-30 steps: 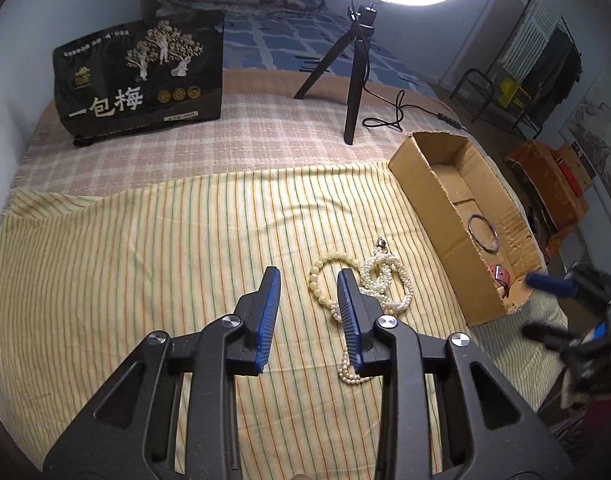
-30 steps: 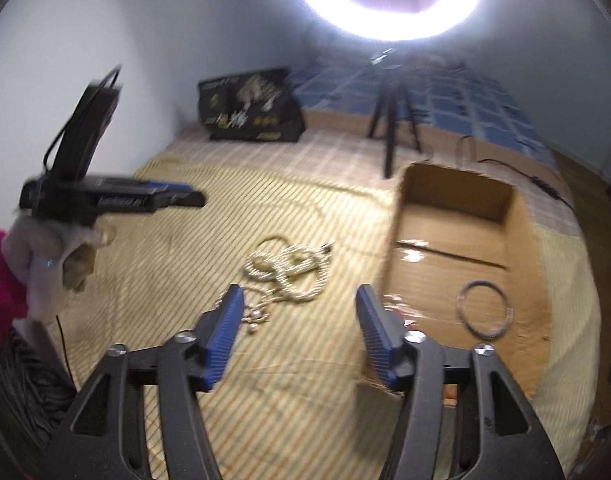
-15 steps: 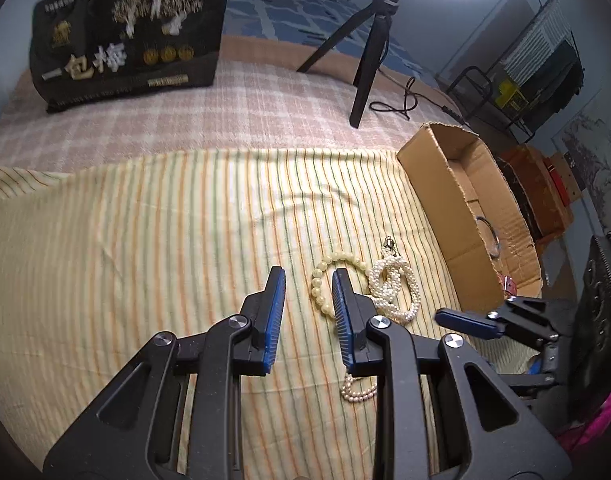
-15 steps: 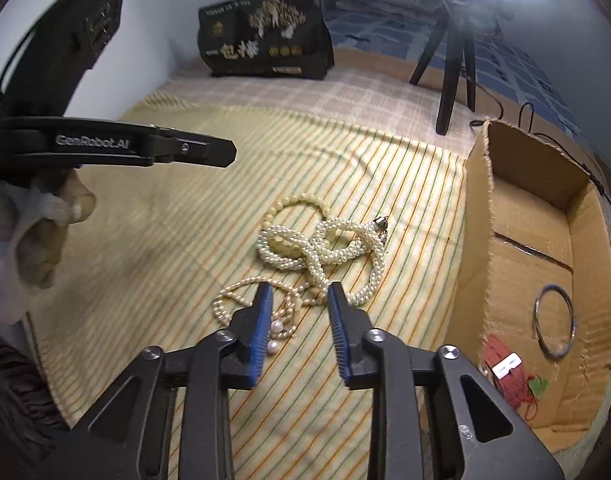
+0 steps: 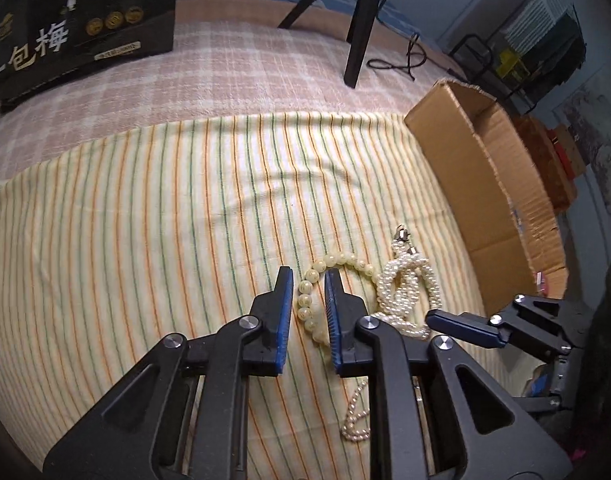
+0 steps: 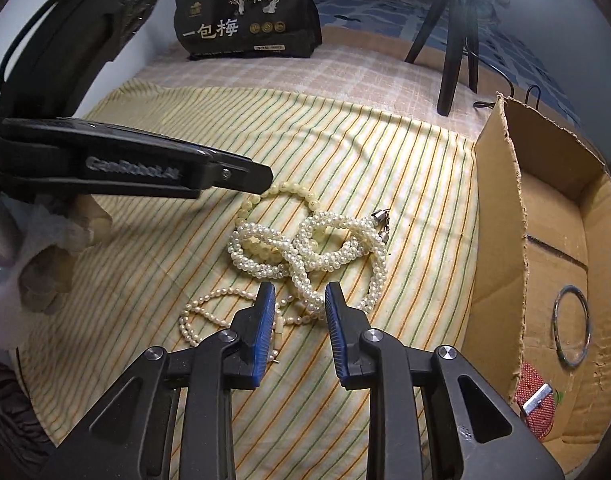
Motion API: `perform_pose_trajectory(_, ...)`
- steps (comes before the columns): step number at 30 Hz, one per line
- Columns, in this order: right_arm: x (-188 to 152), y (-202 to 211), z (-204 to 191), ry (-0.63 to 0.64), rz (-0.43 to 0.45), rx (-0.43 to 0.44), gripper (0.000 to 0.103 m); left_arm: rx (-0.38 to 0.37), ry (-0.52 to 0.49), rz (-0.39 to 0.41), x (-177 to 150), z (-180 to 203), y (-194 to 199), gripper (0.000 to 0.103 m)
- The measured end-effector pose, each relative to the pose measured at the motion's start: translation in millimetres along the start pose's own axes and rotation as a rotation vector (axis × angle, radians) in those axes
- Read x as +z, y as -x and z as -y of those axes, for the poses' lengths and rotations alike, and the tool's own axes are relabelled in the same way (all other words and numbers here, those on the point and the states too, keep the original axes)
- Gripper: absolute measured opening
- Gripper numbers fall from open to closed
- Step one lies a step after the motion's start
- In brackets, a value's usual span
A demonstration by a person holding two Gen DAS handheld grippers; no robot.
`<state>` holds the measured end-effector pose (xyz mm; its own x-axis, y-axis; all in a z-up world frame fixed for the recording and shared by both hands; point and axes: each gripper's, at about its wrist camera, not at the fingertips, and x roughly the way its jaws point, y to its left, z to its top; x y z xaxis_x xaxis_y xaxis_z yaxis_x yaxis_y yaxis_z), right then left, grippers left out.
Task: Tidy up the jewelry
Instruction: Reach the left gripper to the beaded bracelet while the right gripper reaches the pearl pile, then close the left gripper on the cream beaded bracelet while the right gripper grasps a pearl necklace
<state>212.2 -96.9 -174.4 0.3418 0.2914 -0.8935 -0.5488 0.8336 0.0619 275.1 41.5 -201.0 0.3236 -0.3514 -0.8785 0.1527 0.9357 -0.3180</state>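
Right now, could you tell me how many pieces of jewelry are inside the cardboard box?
1 for certain: a metal bangle on the cardboard box floor. Beside it lies a red item, unclear.

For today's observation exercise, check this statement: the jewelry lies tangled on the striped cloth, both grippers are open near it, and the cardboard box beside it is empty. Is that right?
One detail is wrong: the cardboard box is not empty. The right wrist view shows a metal bangle and a small red item inside. The rest stands: the pearl necklaces lie tangled on the striped cloth, with the left gripper and right gripper open near them.

Glossy pearl strands (image 6: 305,248) lie on matt striped cloth (image 6: 405,168) (woven), beside a rough-edged cardboard box (image 6: 501,216).
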Motion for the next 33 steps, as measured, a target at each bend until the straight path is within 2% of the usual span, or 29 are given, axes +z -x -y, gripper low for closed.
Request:
perform_pose_trajectory(7, 2.3, -8.0, 1.3, -0.002, -0.008, 0.0, 0.023, 0.046, -0.053, -0.01, -1.1, 7.4, -16.4, 0.014)
perform_pose_trajectory(9, 3.1, -11.2, 1.6, -0.004, -0.012, -0.004, 0.023, 0.068, -0.06, -0.006, -0.7, 7.5, -20.0, 0.009)
perform_pose_trajectory(13, 4.1, -17.9, 3.6, -0.002, -0.021, -0.011, 0.021, 0.087, -0.067, 0.01, -1.3, 8.9, -21.4, 0.007)
perform_pose_trajectory(19, 4.7, -20.7, 6.3, 0.004, -0.012, -0.012, 0.009, 0.087, -0.052, 0.028, -2.2, 7.0, -18.1, 0.006)
perform_pose_trajectory(24, 4.6, -10.2, 8.8, -0.012, 0.01, 0.027, 0.006, 0.097, -0.018, 0.056, -3.5, -1.6, -4.9, 0.005)
perform_pose_trajectory(33, 11.9, 38.2, 12.9, -0.065, 0.128, 0.094, 0.006, 0.057, 0.048, 0.146, -7.5, -15.6, 47.6, 0.005)
